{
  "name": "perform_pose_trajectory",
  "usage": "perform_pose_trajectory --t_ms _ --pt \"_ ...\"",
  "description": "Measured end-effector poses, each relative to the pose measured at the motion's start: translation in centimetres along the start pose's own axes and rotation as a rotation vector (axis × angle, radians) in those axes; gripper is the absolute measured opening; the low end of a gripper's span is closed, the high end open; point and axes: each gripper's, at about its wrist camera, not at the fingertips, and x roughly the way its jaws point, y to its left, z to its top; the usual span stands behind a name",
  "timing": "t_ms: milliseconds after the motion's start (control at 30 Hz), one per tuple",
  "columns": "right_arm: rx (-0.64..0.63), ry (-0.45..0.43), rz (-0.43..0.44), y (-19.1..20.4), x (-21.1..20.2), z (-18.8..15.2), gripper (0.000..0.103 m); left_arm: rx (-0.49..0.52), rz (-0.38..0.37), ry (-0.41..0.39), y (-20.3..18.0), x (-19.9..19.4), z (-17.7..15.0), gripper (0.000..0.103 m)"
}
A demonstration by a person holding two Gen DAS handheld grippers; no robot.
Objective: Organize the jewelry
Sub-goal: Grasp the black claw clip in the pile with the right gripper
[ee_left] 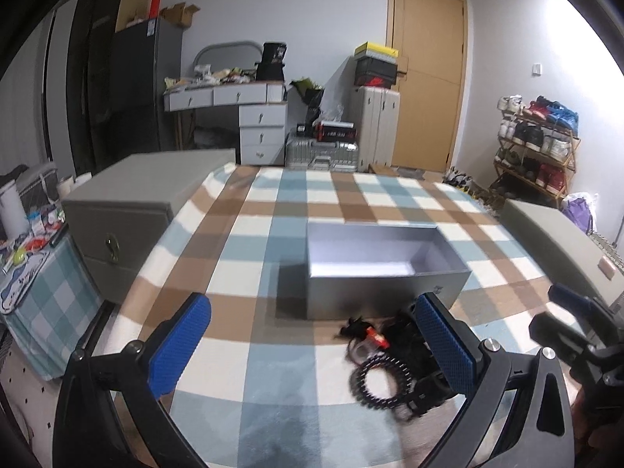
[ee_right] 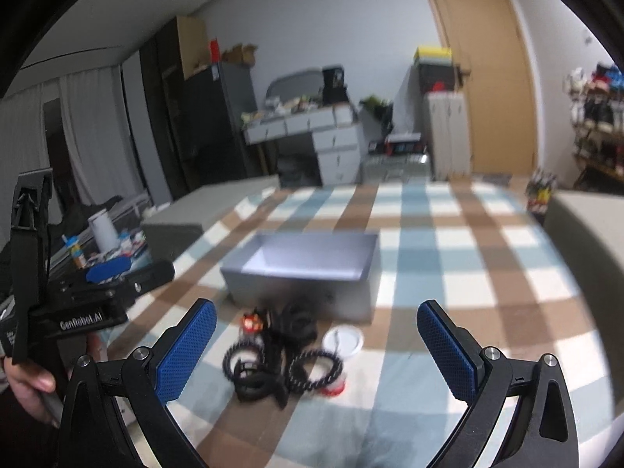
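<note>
On the left wrist camera, the left gripper (ee_left: 312,345) had its blue-padded jaws spread wide with nothing between them, hovering over the checked tablecloth (ee_left: 273,234). A grey cabinet (ee_left: 128,214) with a metal pull sat out at about 10 o'clock. Dead ahead at 12 o'clock was the open grey box (ee_left: 384,269), looking empty as far as the blur let anyone tell. The pile of jewelry (ee_left: 384,366), mostly black beaded bracelets plus something small and red, lay on the cloth just in front of the box, around 2 o'clock from the gripper's center and partly behind its right pad. The right gripper (ee_left: 565,312) poked in at 3 o'clock.

Over on the right wrist camera, the right gripper (ee_right: 316,347) was also wide open and holding nothing. The jewelry sat between its pads, with a small white-lidded jar (ee_right: 343,341) touching the pile's 3 o'clock side.
</note>
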Motion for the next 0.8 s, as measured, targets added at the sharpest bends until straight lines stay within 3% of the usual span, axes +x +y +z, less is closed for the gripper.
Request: perform_pose_trajectory --t_ms 233,433,733,800 --pt "-0.023 0.074 0.094 1.1 1.8 -1.7 0.095 -0.006 0.024 0.055 1.0 0.8 -1.6 0.102" --pt "-0.108 0.120 0.141 3.5 2.8 -2.8 0.080 -0.029 0.033 0.088 1.9 1.2 -2.1 0.102" --pt "-0.211 0.161 0.100 5.4 4.1 -4.1 0.070 -0.028 0.028 0.084 2.3 1.4 -2.3 0.102" --pt "-0.233 0.175 0.090 5.7 4.4 -4.3 0.062 -0.032 0.029 0.085 2.5 1.4 -2.4 0.102"
